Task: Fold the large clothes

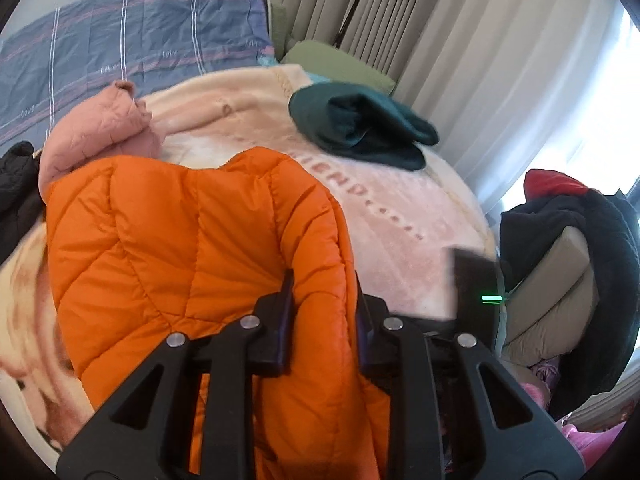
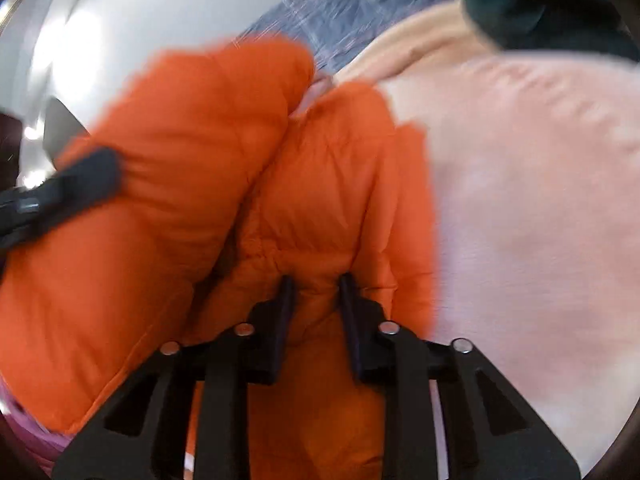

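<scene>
orange quilted jacket (image 1: 180, 240), pale pink blanket (image 1: 380, 220), blue striped pillow (image 1: 140, 36).

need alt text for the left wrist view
The left gripper is shut on a fold of an orange puffer jacket lying on a pink blanket. Behind lie a dark green garment and beige curtains.

Right wrist view smeared by motion blur, orange jacket (image 2: 192, 216) cut off below, dark green garment (image 2: 540, 4) cropped at top

Blanket (image 1: 360, 200): we read pink letters that look like "FRIEND....", only in part.
Striped bedding (image 1: 120, 40): we read small "love" repeated.
</scene>
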The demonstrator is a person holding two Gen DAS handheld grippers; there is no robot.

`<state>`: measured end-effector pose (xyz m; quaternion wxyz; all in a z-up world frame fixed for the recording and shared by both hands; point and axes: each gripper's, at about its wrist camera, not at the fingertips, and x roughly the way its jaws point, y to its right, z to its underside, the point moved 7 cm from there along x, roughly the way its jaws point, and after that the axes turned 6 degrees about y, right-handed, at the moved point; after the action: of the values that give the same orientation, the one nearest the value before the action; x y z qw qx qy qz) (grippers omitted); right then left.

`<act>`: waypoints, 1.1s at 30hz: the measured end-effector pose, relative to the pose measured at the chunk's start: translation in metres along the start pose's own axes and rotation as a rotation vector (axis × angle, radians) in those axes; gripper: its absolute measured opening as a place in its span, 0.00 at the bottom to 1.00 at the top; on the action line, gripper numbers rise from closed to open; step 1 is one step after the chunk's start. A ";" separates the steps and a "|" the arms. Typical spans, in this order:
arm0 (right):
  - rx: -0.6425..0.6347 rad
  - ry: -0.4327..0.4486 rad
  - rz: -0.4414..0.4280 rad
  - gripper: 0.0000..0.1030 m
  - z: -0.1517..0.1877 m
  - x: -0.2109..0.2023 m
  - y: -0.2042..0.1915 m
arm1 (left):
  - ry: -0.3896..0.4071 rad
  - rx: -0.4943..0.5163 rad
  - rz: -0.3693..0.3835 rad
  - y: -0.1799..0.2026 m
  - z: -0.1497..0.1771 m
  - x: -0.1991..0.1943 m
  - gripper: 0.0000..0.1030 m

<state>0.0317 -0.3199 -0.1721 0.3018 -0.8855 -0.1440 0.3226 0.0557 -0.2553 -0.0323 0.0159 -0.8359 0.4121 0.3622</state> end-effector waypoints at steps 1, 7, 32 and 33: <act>-0.009 -0.007 -0.002 0.22 0.000 0.005 -0.004 | 0.014 0.005 0.001 0.002 -0.001 -0.003 0.24; -0.034 0.001 0.026 0.19 0.004 0.001 -0.008 | 0.031 0.040 -0.035 0.006 -0.004 0.019 0.24; -0.149 0.088 0.084 0.64 0.029 -0.094 -0.068 | -0.007 -0.258 0.379 0.001 0.014 0.070 0.46; -0.119 0.091 0.126 0.27 0.029 -0.088 -0.059 | -0.006 -0.254 0.378 0.002 0.014 0.070 0.46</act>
<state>-0.0564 -0.3012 -0.1102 0.2339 -0.9229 -0.0930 0.2915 0.0738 -0.2994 -0.0852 -0.1564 -0.7379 0.5124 0.4104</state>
